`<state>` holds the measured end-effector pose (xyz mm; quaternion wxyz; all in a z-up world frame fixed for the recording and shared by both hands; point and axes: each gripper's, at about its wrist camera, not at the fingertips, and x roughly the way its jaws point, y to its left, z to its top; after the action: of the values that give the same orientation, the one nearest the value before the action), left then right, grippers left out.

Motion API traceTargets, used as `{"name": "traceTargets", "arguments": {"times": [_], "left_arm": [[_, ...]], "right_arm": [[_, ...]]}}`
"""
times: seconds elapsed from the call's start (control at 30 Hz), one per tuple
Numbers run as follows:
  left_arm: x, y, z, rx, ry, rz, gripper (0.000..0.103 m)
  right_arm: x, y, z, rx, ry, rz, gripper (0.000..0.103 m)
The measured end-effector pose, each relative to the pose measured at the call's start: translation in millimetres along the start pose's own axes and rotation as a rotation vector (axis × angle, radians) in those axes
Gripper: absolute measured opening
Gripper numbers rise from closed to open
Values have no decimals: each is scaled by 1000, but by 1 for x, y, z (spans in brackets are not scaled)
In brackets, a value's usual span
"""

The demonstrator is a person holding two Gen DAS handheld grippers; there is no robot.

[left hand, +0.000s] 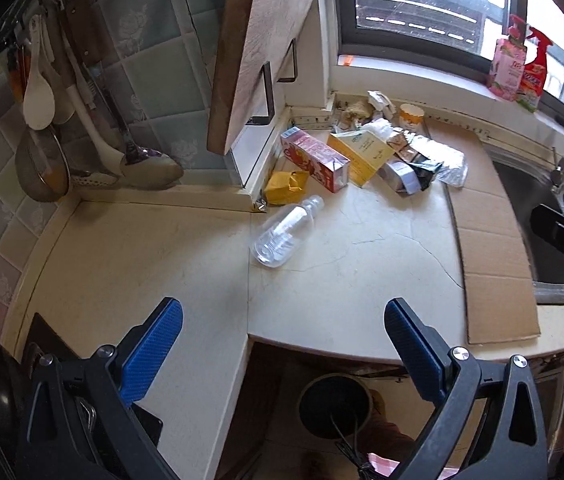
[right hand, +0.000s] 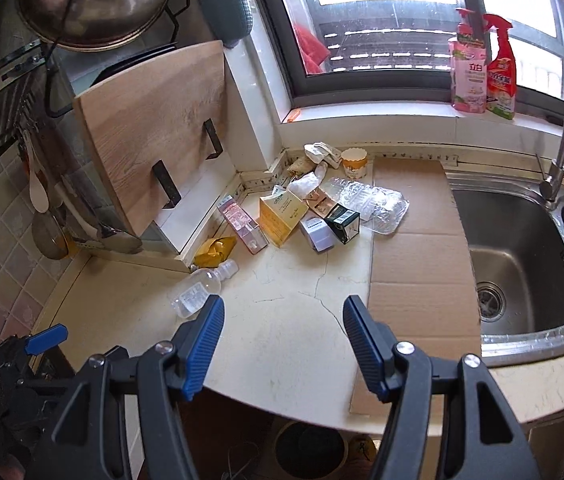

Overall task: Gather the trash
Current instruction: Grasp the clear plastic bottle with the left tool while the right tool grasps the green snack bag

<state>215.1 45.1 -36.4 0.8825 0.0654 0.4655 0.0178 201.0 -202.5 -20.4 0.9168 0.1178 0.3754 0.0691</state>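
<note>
Both claws hang spread and empty above the near edge of the desk (right hand: 282, 332). The left claw (left hand: 282, 344) has its blue pads wide apart over the spot where the desk edge steps back; below that step a dark bin (left hand: 333, 404) stands on the floor. The right claw (right hand: 283, 344) is spread over the curved near rim, its right finger above the near end of a cardboard sheet (right hand: 417, 260).

The trash lies in the far corner under the window. A clear bottle (right hand: 202, 290) lies on its side, nearest to the claws and apart from the heap, with bare desk around its near side. Just beyond it a yellow wrapper (right hand: 214, 252) sits against the foot of the white wall edge. Further right, packed together and touching, are a pink carton (right hand: 242, 220), a yellow box (right hand: 282, 216), a white box (right hand: 315, 234) and a black box (right hand: 343, 220). A crushed clear container (right hand: 373, 204) lies at the right of the heap, overlapping the left edge of the cardboard. A paper cup (right hand: 354, 162) and crumpled paper (right hand: 321, 152) sit against the far wall.

A wide stretch of bare desk separates the claws from the heap. The cardboard runs from the far wall to the near rim, and the sink (right hand: 521, 264) borders it on the right. A cutting board (right hand: 154, 128) leans out over the far left corner, above the wrapper.
</note>
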Motion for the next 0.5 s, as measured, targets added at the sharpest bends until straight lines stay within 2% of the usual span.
{"name": "traceTargets", "arguments": {"times": [0.13, 0.23, 0.33, 0.5], "left_arm": [[45, -4, 30, 17, 31, 82, 100], [87, -2, 46, 20, 86, 138, 100], [123, 3, 56, 10, 139, 149, 100], [168, 6, 61, 3, 187, 154, 100]], "right_arm": [[44, -26, 27, -9, 52, 35, 63], [80, -46, 45, -16, 97, 56, 63], [114, -63, 60, -19, 131, 71, 62], [165, -85, 82, -16, 184, 77, 50]]}}
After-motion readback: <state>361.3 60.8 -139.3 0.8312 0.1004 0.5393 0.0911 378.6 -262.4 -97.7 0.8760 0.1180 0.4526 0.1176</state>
